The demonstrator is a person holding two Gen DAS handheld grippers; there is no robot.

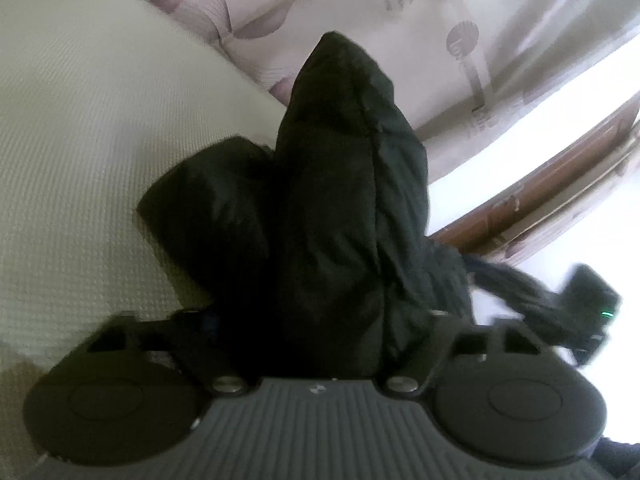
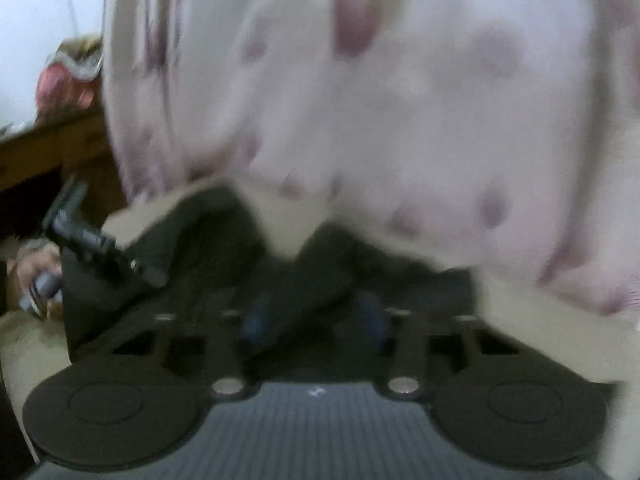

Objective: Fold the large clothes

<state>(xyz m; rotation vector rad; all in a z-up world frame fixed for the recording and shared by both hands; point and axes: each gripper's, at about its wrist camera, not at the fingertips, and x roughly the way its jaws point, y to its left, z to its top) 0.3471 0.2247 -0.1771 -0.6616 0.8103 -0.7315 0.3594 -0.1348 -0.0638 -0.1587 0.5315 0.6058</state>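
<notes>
A black padded garment (image 1: 344, 208) hangs bunched from my left gripper (image 1: 320, 332), whose fingers are hidden under the cloth and shut on it, above a cream waffle-textured bed surface (image 1: 80, 140). In the blurred right wrist view my right gripper (image 2: 316, 320) is closed on a strip of the same black garment (image 2: 312, 280), its blue-padded fingertips (image 2: 256, 324) pressing the cloth. The other gripper (image 2: 92, 240) and the hand holding it show at the left in the right wrist view; the right gripper's body (image 1: 588, 304) shows at the right in the left wrist view.
A white quilt with purple petal print (image 1: 420, 32) lies beyond the garment and fills most of the right wrist view (image 2: 380, 100). A brown wooden bed frame (image 1: 540, 192) runs at the right, and brown wooden furniture (image 2: 48, 148) stands at the left.
</notes>
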